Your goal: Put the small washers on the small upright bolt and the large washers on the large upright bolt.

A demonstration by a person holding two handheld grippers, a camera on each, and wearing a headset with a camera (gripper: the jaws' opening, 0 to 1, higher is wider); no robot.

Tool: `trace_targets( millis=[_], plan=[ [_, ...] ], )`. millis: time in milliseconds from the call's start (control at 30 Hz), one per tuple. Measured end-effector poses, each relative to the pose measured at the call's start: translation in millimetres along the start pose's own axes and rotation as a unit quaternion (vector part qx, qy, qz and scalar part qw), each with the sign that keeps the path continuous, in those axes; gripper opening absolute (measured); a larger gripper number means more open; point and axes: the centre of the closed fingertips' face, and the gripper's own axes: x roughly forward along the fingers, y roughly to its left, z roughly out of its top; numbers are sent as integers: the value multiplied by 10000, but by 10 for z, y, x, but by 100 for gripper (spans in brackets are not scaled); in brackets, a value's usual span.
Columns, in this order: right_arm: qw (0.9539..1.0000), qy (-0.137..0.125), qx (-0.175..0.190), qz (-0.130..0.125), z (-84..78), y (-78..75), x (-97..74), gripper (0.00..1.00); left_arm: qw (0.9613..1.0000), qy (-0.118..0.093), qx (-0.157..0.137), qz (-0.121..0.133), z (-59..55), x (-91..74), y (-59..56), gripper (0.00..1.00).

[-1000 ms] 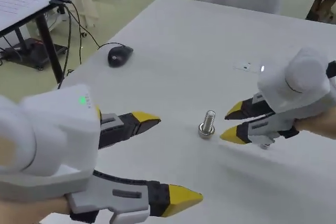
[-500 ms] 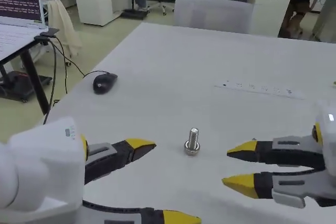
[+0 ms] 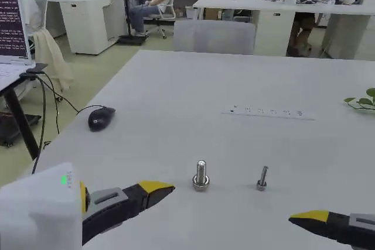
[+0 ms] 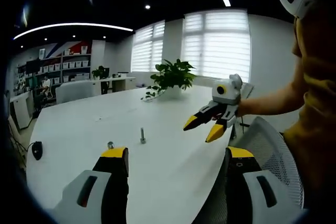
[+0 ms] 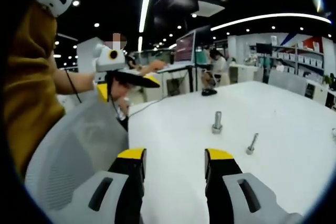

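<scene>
Left gripper (image 4: pixel 177 153) was nearest, below and left of the large bolt (image 3: pixel 201 175), with its jaws spread wide. Right gripper (image 5: pixel 175 155) was equally near, to the right of the large bolt, its jaws likewise parted. Both were well clear of the bolt. The large bolt stood upright, head down, on the table (image 3: pixel 176 98). A wider ring at its foot was possibly a washer, but it was too small to confirm. Small bolt (image 3: pixel 262 178) stood upright near the large bolt's right, not touching. Mouse (image 3: pixel 101 118) lay beyond the large bolt, to its left. Power strip (image 3: pixel 266 112) lay beyond it, to its right.
</scene>
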Motion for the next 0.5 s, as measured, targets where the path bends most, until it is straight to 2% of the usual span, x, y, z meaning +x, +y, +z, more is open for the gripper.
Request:
trace_targets(
  millis=[33, 67, 133, 267, 500],
  plan=[
    [9999, -48, 48, -147, -5, -27, -43, 45, 10000, 2, 2, -7, -2, -5, -2, 75],
    [9993, -201, 117, -296, 1, -45, -103, 45, 10000, 1, -2, -12, -3, -13, -3, 75],
    [9984, -246, 249, -453, -57, -48, -192, 45, 10000, -63, -52, -25, 4, -35, 0, 75],
    [9968, -305, 414, -617, -127, -33, -297, 45, 9999, -95, -101, -5, -17, -75, 13, 75],
    [9937, -588, 494, -811, -37, -44, -294, 46, 9996, -72, -203, 163, -103, -189, 83, 74]
  ],
)
